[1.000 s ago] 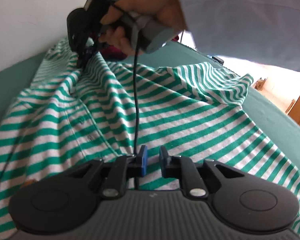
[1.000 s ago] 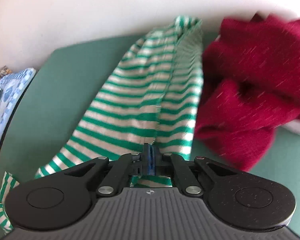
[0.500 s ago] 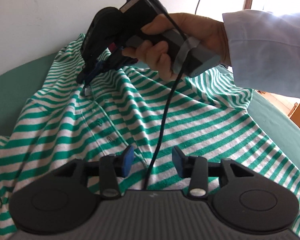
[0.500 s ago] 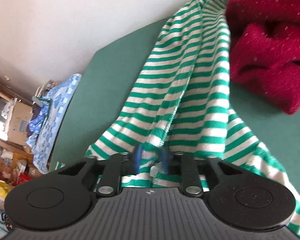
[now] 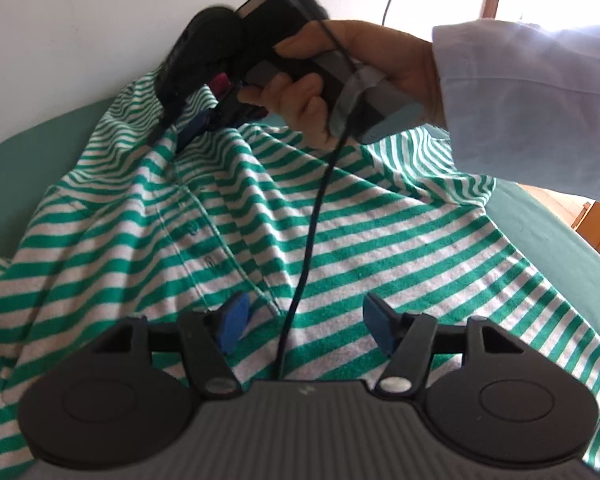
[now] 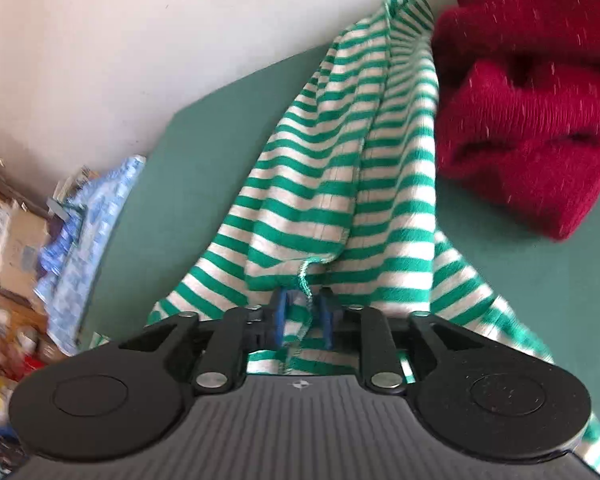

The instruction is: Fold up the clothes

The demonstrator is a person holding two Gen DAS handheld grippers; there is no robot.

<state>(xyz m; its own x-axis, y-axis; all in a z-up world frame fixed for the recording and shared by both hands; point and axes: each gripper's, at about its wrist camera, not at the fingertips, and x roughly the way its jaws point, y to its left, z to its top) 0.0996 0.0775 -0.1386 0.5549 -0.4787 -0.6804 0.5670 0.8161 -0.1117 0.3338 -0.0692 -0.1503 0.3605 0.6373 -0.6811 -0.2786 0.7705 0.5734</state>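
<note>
The green-and-white striped knit shirt (image 5: pixel 340 240) lies spread on the green worktop (image 6: pixel 220 152), placket running away from the released left gripper (image 5: pixel 304 320) toward the right gripper (image 6: pixel 303 316), whose fingers stand slightly parted around the hem.

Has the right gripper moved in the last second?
Yes. In the left wrist view the right gripper has shifted rightward and lifted along the striped shirt, away from its far edge by the wall.

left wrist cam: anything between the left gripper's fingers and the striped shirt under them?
Yes. In the left wrist view a black cable hangs through the open left gripper, over the green-and-white striped shirt. Nothing else sits there.
</note>
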